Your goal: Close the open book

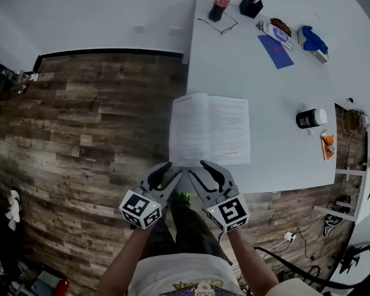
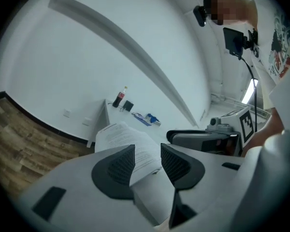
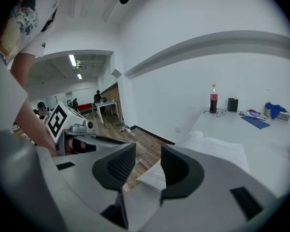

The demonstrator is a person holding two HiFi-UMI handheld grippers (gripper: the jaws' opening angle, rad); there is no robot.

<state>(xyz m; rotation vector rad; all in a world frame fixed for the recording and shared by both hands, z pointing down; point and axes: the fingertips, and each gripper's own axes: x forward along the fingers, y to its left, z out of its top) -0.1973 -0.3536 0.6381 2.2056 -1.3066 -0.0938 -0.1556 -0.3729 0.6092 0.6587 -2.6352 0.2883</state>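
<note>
We've got the open book [image 1: 209, 130] lying flat, pages up, on the white tabletop [image 1: 277, 97], at the corner nearest us. Its near edge runs along the tabletop's front edge. The left page bulges up a bit by the spine.

Both claws sit side by side just in front of that near edge, tips pointing at the book. Left claw [image 1: 168, 172]: jaws apart, nothing clamped. In the left gripper view the left claw [image 2: 147, 153] frames the book's [image 2: 118, 133] pages through the gap, w/ no pad pressing on paper. Right claw [image 1: 205, 172]: jaws apart too, also not holding anything. In the right gripper view the right claw [image 3: 147, 161] has the book's [image 3: 217, 151] corner showing in and below the gap. Whether either tip touches the paper we can't tell.

Each gripper view catches the other gripper alongside, w/ its marker cube [image 2: 246, 122].

Rest of the tabletop, well apart from the book:
- far end: cola bottle [image 1: 221, 3], glasses [image 1: 219, 24], black pen holder [image 1: 251, 5]
- far right: blue sheet [image 1: 275, 51], blue cloth bundle [image 1: 312, 41]
- right side: black cup w/ white lid [image 1: 311, 118], orange packet [image 1: 327, 145] near it

Wood-plank floor [image 1: 86, 134] is to the left and below us.
</note>
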